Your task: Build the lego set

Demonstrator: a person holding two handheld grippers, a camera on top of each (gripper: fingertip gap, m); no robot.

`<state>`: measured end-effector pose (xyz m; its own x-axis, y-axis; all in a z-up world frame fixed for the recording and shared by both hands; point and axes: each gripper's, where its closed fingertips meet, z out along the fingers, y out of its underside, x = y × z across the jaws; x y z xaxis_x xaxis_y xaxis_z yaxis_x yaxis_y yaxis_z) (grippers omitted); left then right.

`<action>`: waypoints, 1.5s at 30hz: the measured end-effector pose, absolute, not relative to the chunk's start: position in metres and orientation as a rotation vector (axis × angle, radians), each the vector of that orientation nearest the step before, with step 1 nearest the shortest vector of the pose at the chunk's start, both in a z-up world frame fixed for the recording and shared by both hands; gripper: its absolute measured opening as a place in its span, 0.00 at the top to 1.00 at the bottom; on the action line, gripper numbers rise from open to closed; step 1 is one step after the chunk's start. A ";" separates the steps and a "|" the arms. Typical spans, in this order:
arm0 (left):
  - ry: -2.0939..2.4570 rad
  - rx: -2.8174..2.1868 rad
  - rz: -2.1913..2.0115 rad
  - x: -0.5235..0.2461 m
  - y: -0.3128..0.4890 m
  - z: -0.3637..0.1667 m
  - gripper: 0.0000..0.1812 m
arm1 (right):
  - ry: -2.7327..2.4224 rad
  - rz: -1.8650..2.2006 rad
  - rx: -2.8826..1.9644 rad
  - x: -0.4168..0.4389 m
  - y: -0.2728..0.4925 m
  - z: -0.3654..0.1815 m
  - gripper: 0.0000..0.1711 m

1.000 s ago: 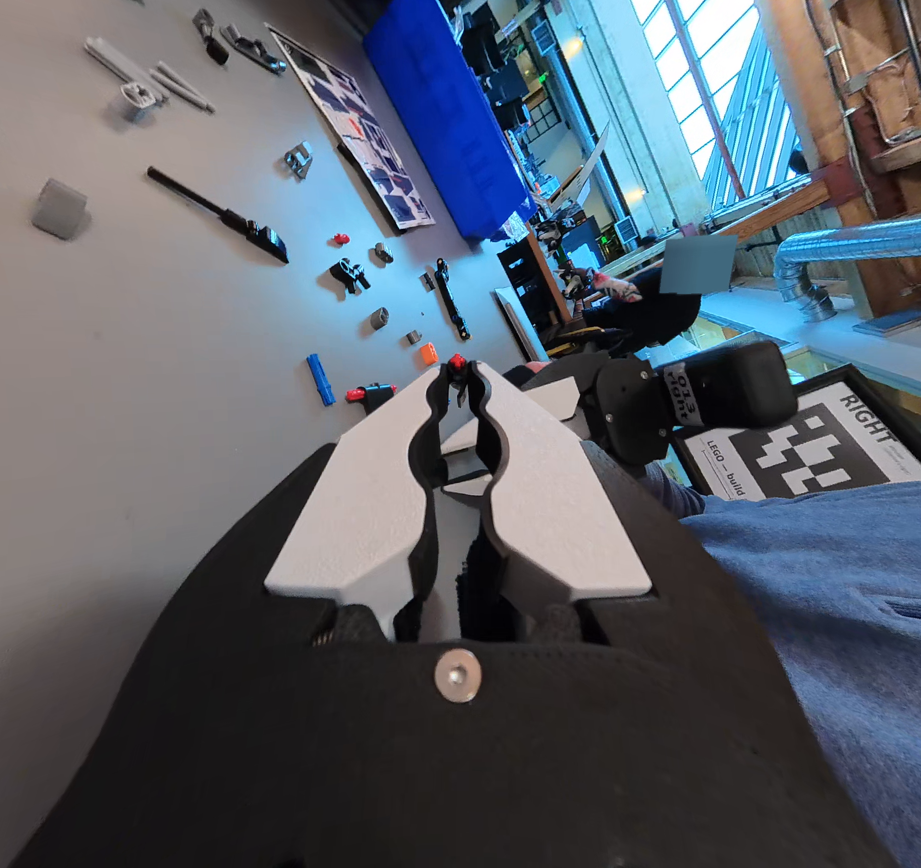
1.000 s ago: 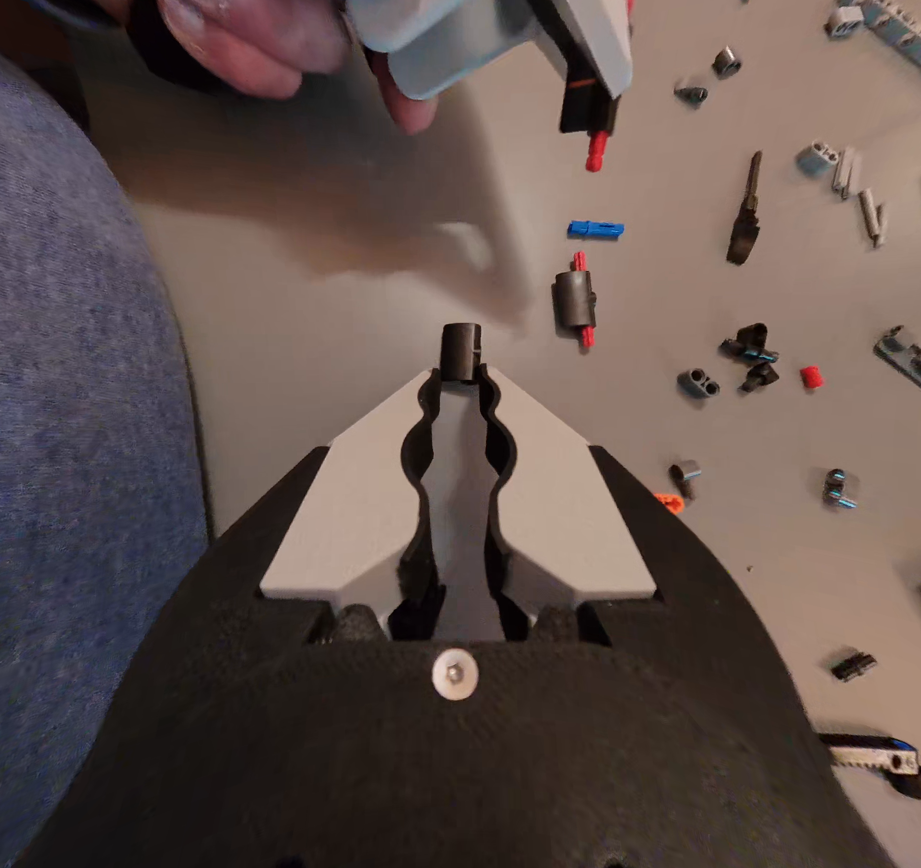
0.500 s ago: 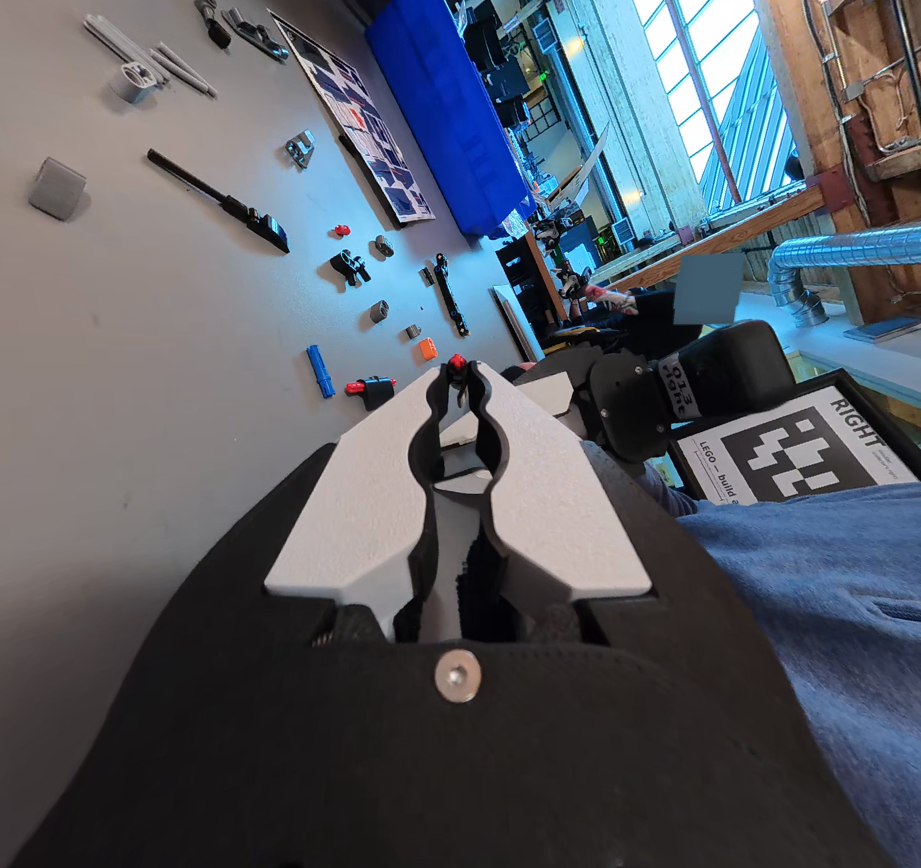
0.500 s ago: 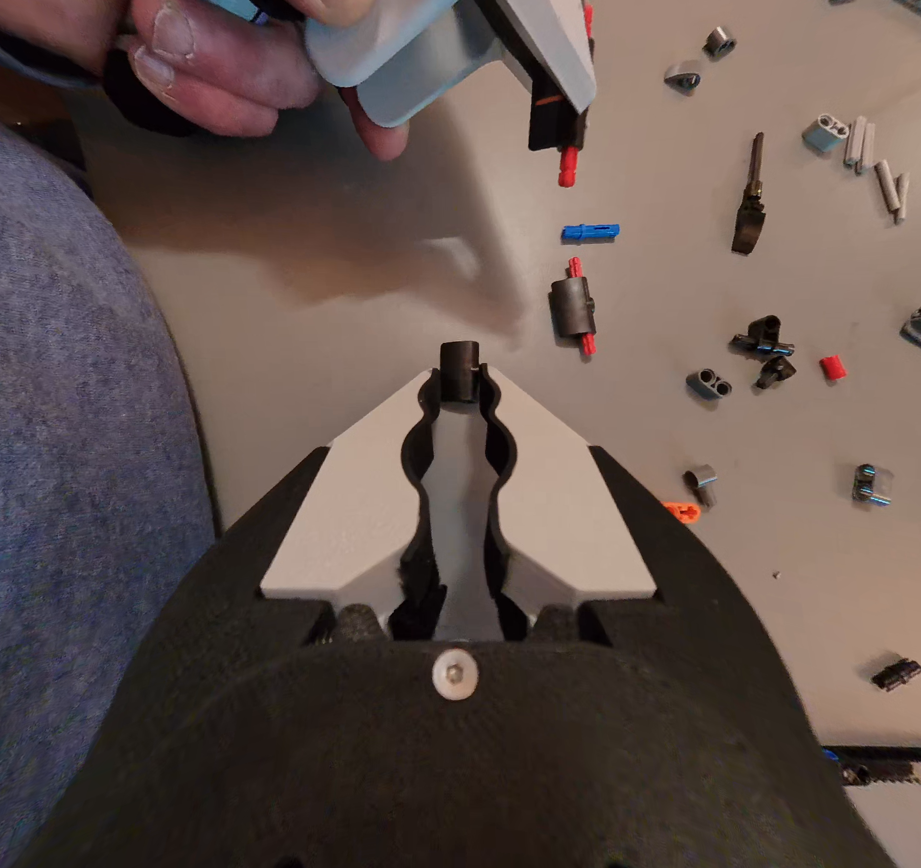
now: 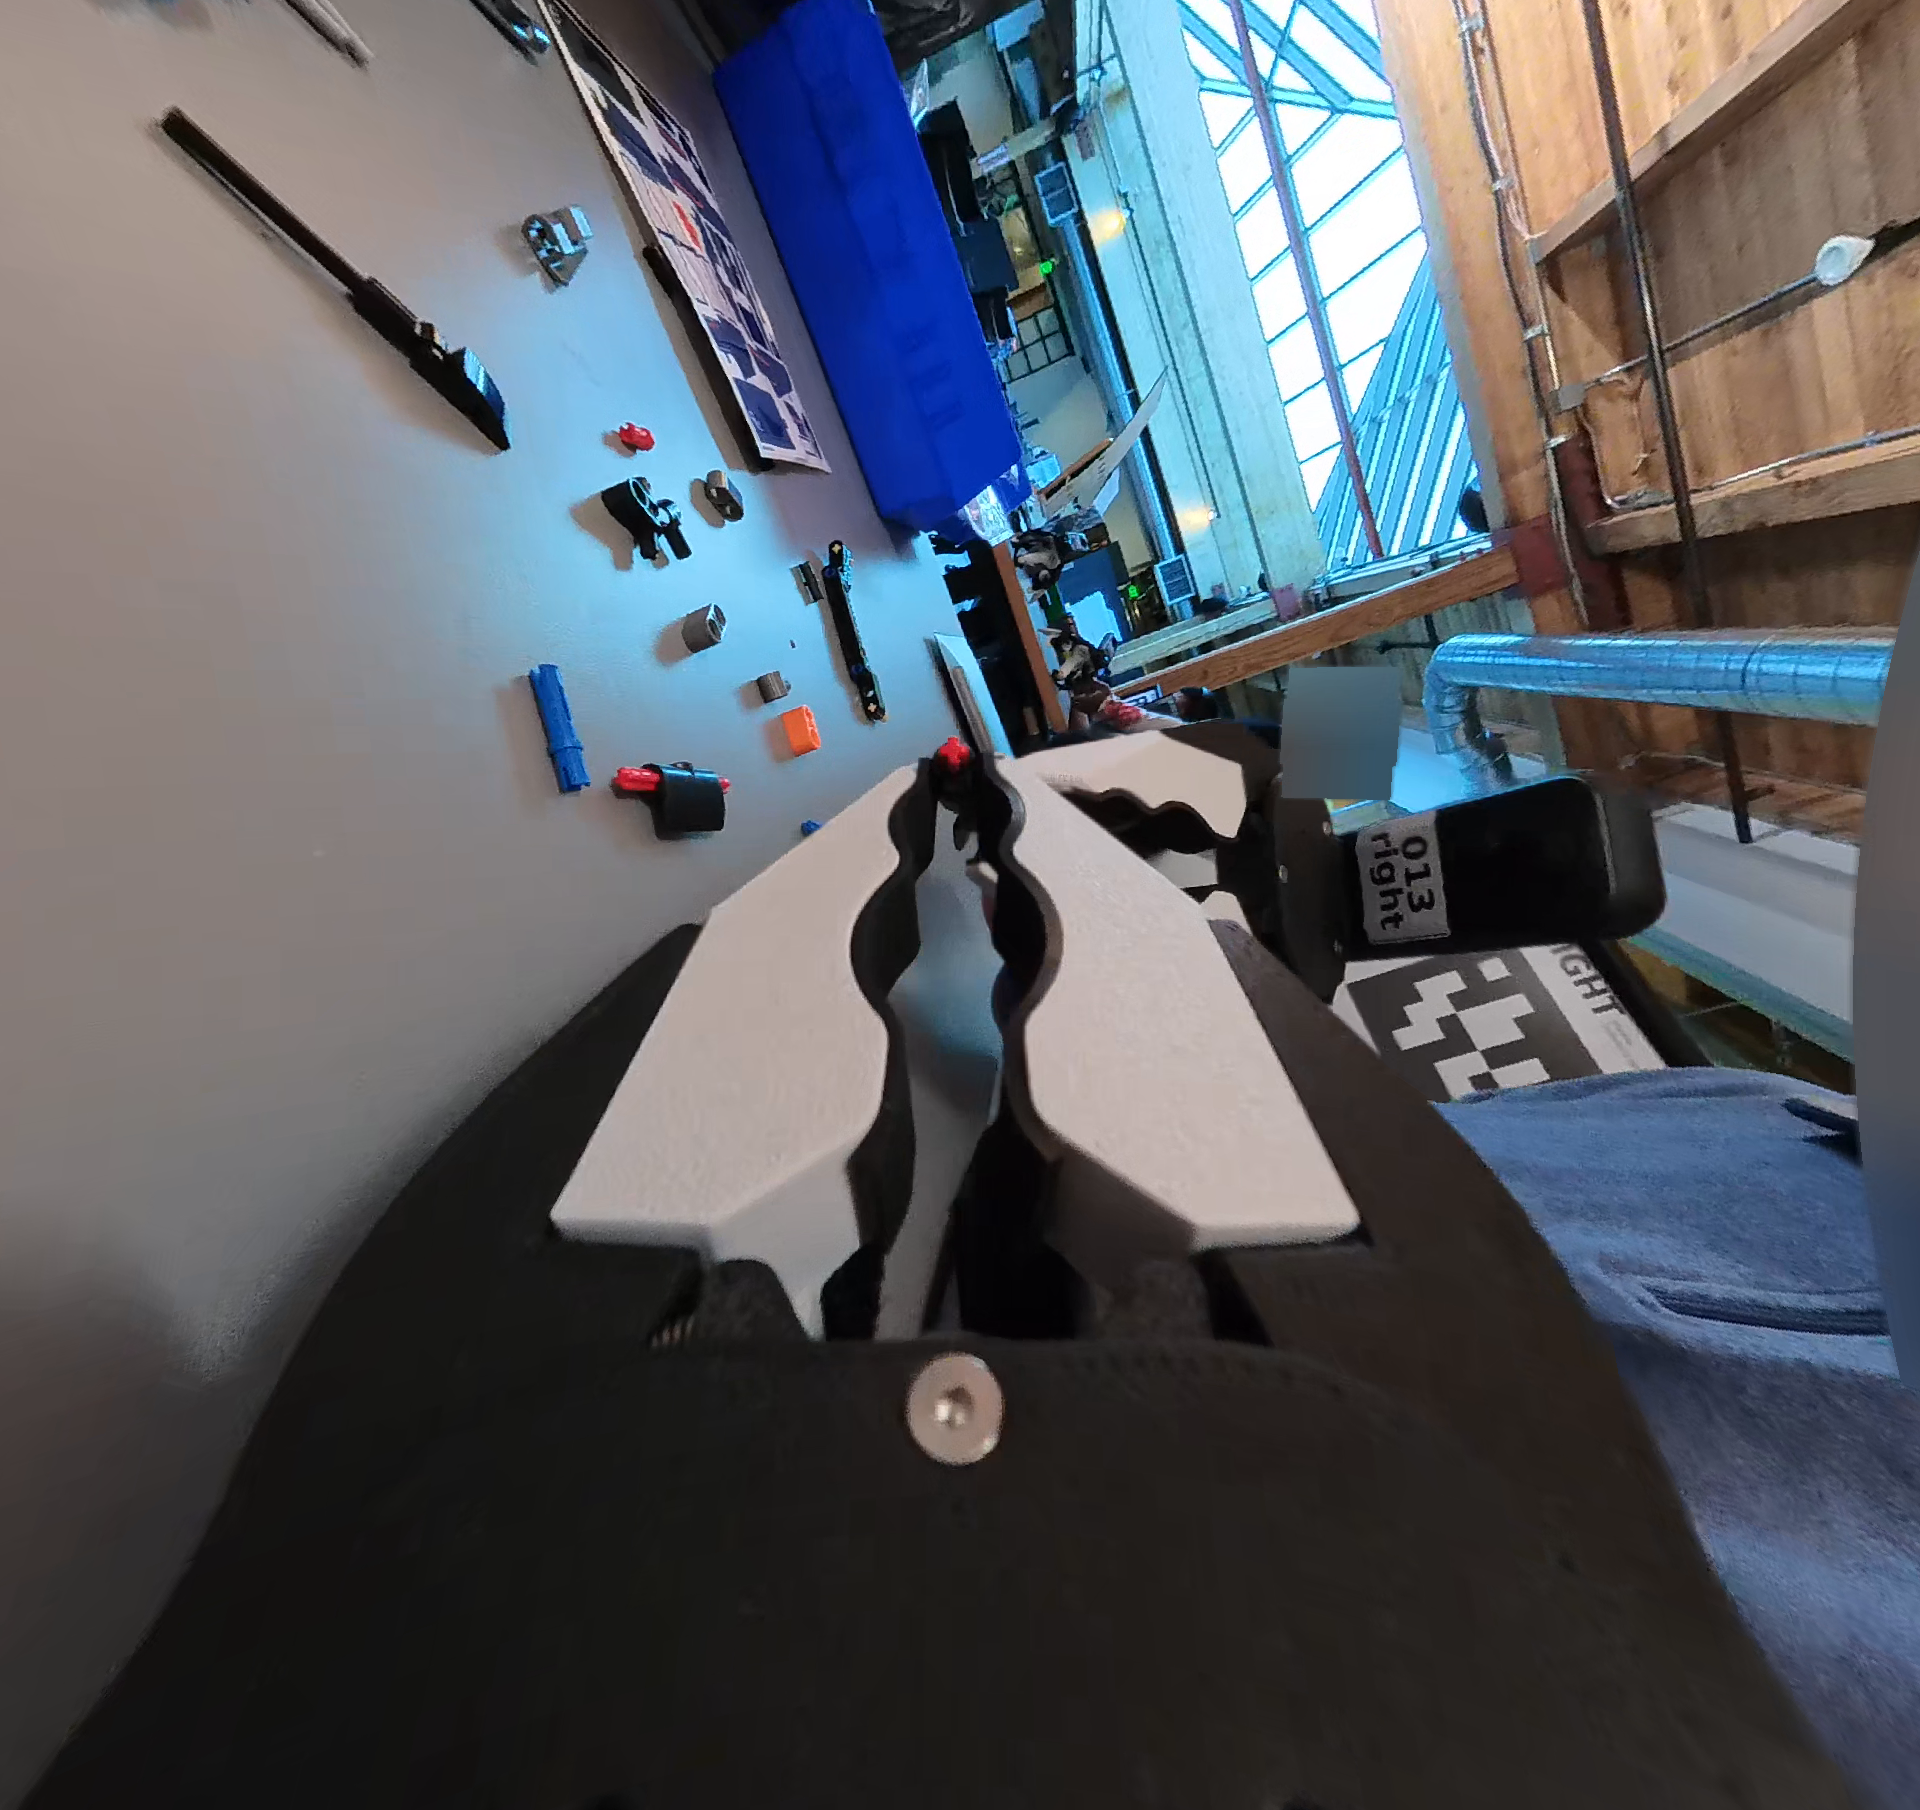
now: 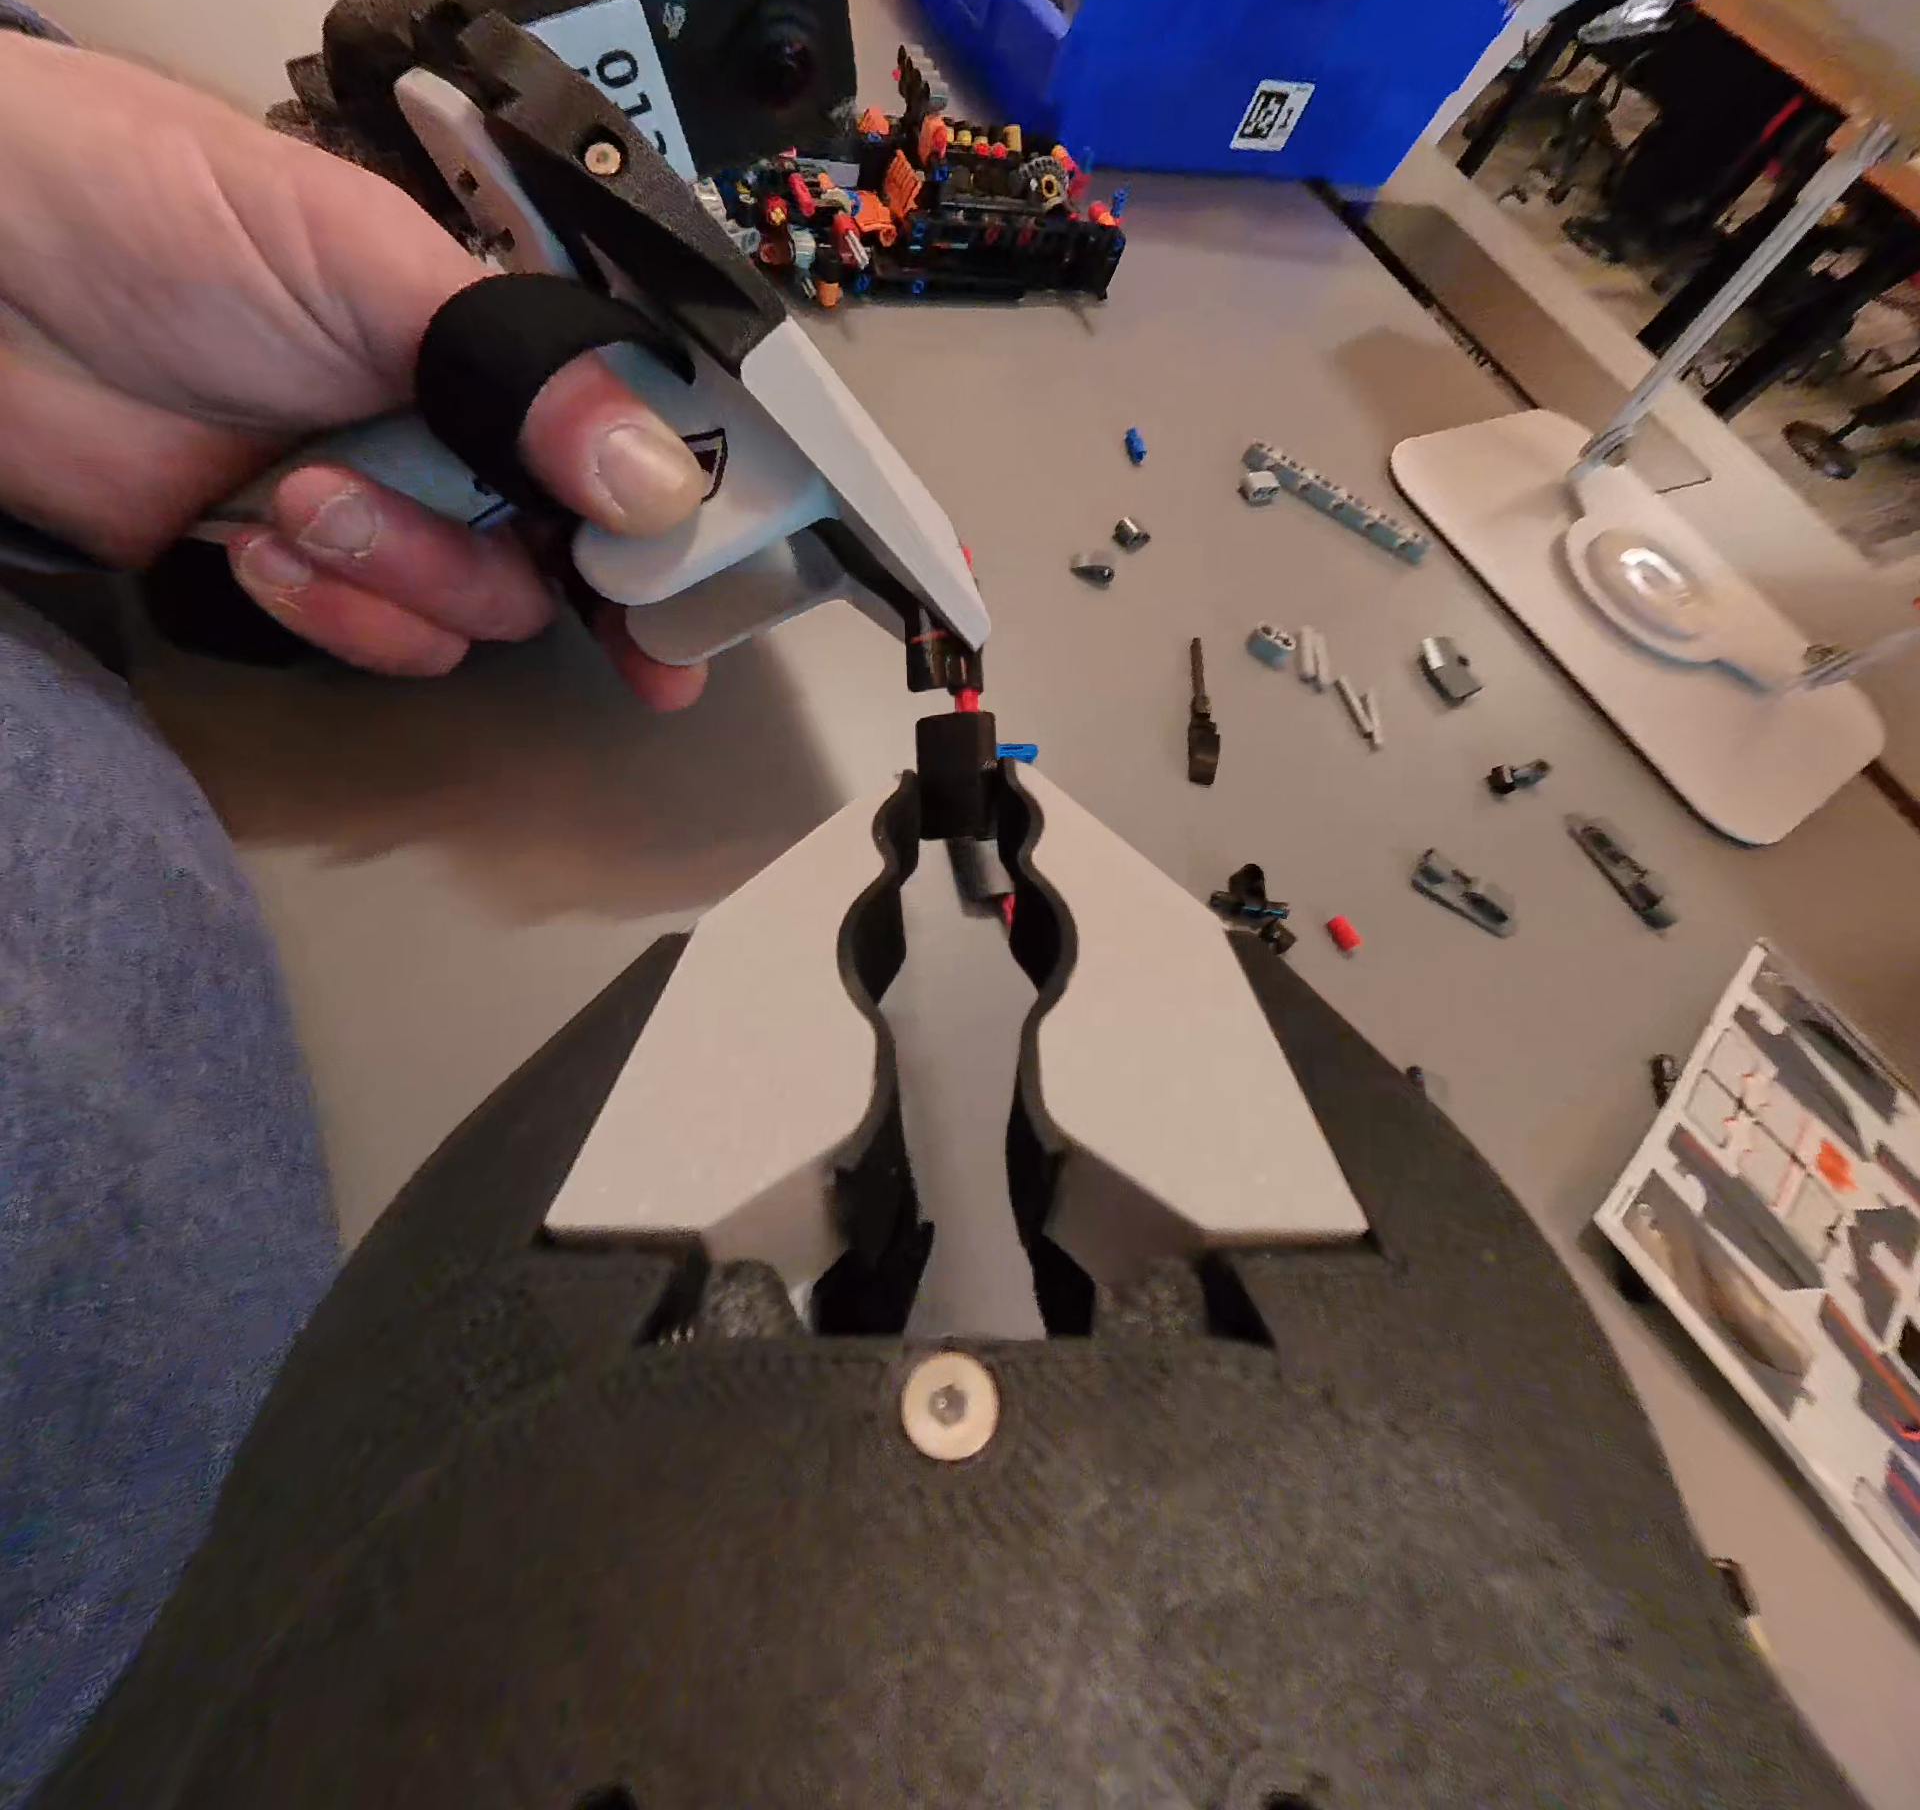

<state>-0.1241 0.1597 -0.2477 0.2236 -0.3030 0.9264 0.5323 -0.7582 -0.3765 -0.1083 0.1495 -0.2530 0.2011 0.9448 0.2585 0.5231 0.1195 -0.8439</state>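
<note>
My left gripper is shut on a small black connector with a red pin; in the right wrist view it comes in from the upper left, held by a hand, with the red pin pointing down. My right gripper is shut on a black sleeve piece, held up just under that pin, touching or nearly so. The right gripper also shows in the left wrist view, right behind my left fingertips. Both are above the grey table.
Loose Lego parts lie on the table: a blue pin, a black sleeve with a red pin, an orange piece, a long black axle part. A half-built model, a blue bin, an instruction sheet and a lamp base stand around.
The right gripper has tilted up and raised its black sleeve to the left gripper's red pin. The left gripper has come down and closer; the two pieces now meet.
</note>
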 end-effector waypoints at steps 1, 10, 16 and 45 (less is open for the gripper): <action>-0.218 -1.831 -1.614 -0.123 0.160 -0.247 0.97 | -1.455 0.554 -1.525 -0.108 0.150 -0.253 0.93; -0.210 -1.783 -1.602 -0.124 0.163 -0.241 0.97 | -1.451 0.562 -1.514 -0.107 0.154 -0.253 0.93; -0.198 -1.794 -1.586 -0.122 0.164 -0.242 0.97 | -1.456 0.540 -1.509 -0.107 0.154 -0.254 0.93; -0.064 -1.790 -1.512 -0.120 0.161 -0.236 0.97 | -1.446 0.554 -1.475 -0.108 0.152 -0.245 0.94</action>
<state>-0.1199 0.1615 -0.2357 0.2922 -0.4264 0.8560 0.4970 -0.6970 -0.5169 -0.1081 0.1517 -0.2451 0.1938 0.9354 0.2957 0.4987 0.1657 -0.8508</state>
